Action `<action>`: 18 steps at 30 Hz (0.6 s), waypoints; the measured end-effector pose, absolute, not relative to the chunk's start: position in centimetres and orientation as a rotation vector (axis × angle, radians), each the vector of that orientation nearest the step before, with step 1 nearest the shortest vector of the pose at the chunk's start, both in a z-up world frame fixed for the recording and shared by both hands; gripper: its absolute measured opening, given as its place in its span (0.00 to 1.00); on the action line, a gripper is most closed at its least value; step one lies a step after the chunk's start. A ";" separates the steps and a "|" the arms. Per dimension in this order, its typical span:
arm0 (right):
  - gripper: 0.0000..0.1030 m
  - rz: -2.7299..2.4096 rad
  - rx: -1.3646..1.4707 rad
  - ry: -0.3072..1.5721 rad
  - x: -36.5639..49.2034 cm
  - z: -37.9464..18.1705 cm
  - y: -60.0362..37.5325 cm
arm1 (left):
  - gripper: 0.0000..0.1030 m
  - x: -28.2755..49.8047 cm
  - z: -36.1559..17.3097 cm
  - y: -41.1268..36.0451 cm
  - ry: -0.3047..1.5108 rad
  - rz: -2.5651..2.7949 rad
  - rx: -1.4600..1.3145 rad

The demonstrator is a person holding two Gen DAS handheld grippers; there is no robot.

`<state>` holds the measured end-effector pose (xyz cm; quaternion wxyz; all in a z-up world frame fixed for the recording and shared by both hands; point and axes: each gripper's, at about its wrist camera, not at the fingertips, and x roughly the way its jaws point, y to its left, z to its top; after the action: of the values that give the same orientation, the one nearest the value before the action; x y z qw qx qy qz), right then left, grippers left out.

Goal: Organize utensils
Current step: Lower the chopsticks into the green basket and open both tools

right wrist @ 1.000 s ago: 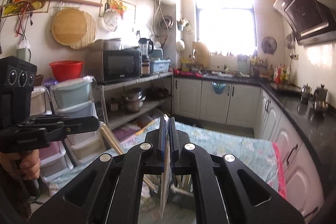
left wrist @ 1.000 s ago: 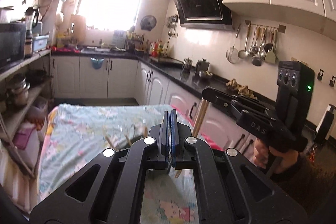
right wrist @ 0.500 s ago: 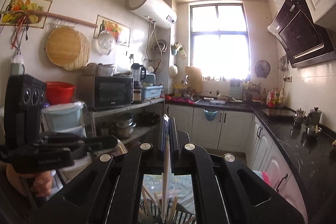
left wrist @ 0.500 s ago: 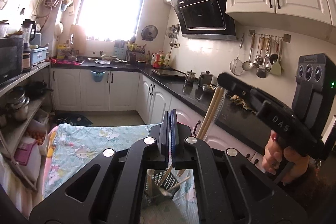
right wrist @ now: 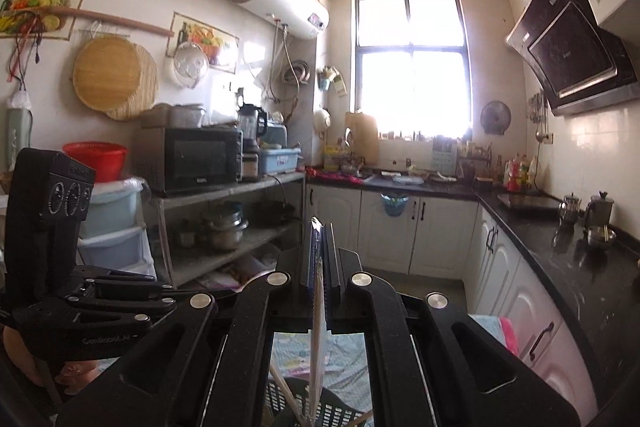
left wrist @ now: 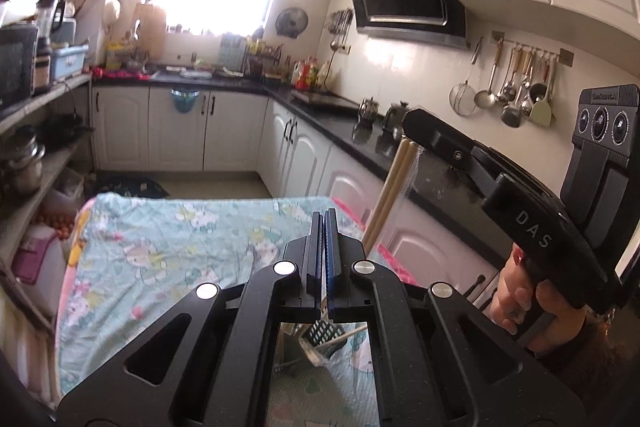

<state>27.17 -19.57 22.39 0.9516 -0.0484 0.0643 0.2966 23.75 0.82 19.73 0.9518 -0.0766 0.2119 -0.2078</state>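
Chopsticks: I am holding a pair of wooden chopsticks [left wrist: 390, 193] in my right gripper [left wrist: 414, 125]; they are hanging down from its clamped jaws, tilted, above the table.
Basket: the dark utensil basket [right wrist: 320, 405] is sitting below my jaws on the patterned cloth [left wrist: 160, 239], with some sticks already inside.
Left gripper [left wrist: 324, 247]: I am keeping its jaws together, with nothing visible between them, just beside the right one.
Advice: I think I should be lowering the chopsticks straight over the basket and letting go only when their tips are inside.
Risk: the tilt is maybe making them catch the rim.
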 end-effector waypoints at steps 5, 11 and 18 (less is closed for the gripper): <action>0.03 0.592 -0.107 0.176 28.6 19.7 -19.0 | 0.00 24.8 17.2 0.6 0.488 -0.429 -0.176; 0.03 0.561 -0.116 0.219 29.9 16.8 -18.7 | 0.00 25.6 15.1 0.1 0.534 -0.437 -0.180; 0.04 0.537 -0.116 0.263 31.2 14.1 -18.7 | 0.00 26.3 12.9 -0.3 0.567 -0.428 -0.182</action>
<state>31.19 -18.74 14.06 0.9540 -0.0571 0.1293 0.2642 26.30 -0.25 12.87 0.9335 -0.0890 0.2771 -0.2095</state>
